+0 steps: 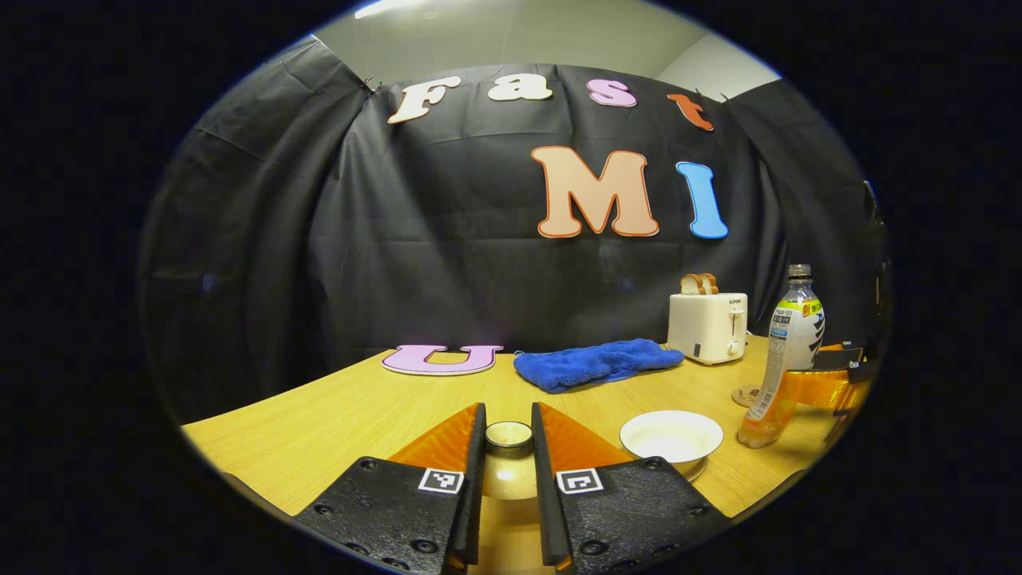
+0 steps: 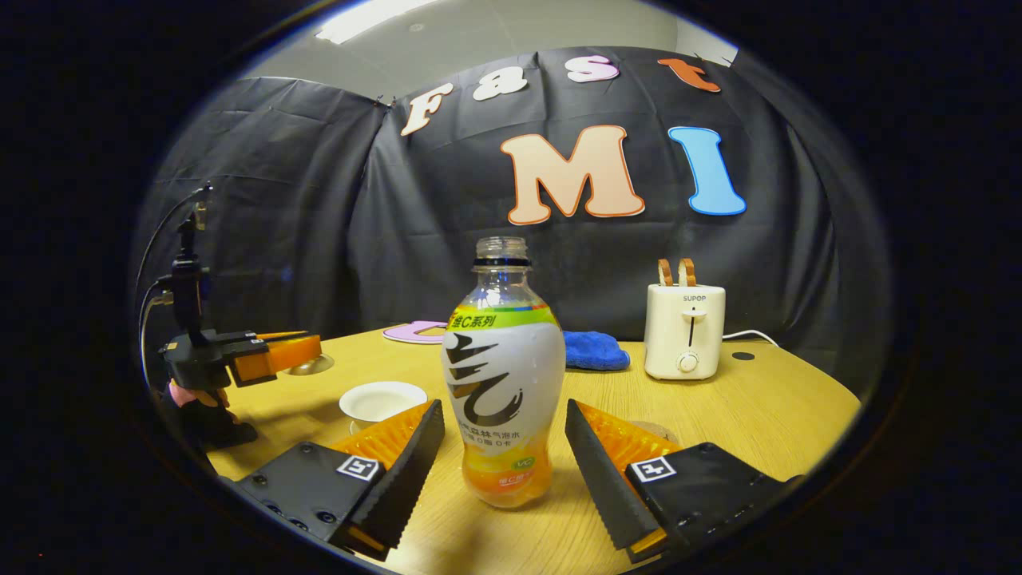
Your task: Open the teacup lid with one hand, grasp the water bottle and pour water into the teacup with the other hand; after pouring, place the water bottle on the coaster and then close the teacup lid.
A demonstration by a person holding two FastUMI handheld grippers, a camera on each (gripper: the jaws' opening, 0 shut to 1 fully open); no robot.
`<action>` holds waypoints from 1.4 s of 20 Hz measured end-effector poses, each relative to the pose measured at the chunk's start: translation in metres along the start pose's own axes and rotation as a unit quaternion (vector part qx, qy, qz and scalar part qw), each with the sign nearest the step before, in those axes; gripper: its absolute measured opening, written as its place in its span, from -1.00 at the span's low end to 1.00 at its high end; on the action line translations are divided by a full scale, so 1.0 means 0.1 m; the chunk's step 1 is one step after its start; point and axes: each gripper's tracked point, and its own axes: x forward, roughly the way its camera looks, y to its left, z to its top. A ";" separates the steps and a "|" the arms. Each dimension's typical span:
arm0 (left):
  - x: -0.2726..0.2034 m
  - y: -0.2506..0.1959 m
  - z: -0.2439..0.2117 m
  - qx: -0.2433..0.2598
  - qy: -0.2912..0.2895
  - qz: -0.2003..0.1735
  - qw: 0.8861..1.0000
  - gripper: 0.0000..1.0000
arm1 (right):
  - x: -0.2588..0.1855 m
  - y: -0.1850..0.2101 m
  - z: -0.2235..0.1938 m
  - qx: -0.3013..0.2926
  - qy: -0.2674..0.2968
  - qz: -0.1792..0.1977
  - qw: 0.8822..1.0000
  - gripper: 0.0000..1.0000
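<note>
Left gripper (image 1: 509, 447) pinching lid (image 1: 509, 435), held off teacup (image 1: 671, 435). Right gripper (image 2: 505, 447) spread, water bottle (image 2: 501, 375) between fingers, untouched. Advise: close squarely mid-body, lift upright.

Staged recording booth, not a real kitchen: black cloth wall (image 2: 263, 239) draped behind a wooden desk (image 2: 758, 407), office-style ceiling panel light (image 2: 375, 20) above the cloth. Household props sit on the desk: toaster (image 2: 684, 331) holding bread, blue towel (image 1: 595, 363) left of the toaster.
</note>
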 end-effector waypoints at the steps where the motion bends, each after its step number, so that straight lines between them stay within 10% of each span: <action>1: 0.00 0.00 0.00 -0.001 0.000 -0.002 1.000 -0.46 | 0.03 0.00 -0.02 -0.001 0.007 -0.002 1.000 1.00; 15: -0.01 -0.07 -0.01 -0.002 -0.001 -0.027 1.000 -0.44 | 0.18 -0.03 -0.13 -0.001 0.047 -0.030 0.998 0.28; 21: 0.03 -0.06 0.00 -0.001 -0.001 -0.025 1.000 -0.45 | 0.11 -0.07 -0.09 -0.058 0.047 -0.039 0.996 0.27; 24: 0.02 -0.07 -0.01 -0.001 -0.001 -0.025 1.000 -0.45 | 0.00 -0.29 0.00 -0.181 0.056 -0.104 0.976 0.25; 28: 0.02 -0.06 0.00 -0.001 0.000 -0.025 1.000 -0.44 | -0.07 -0.46 0.27 -0.374 0.048 -0.157 0.913 0.25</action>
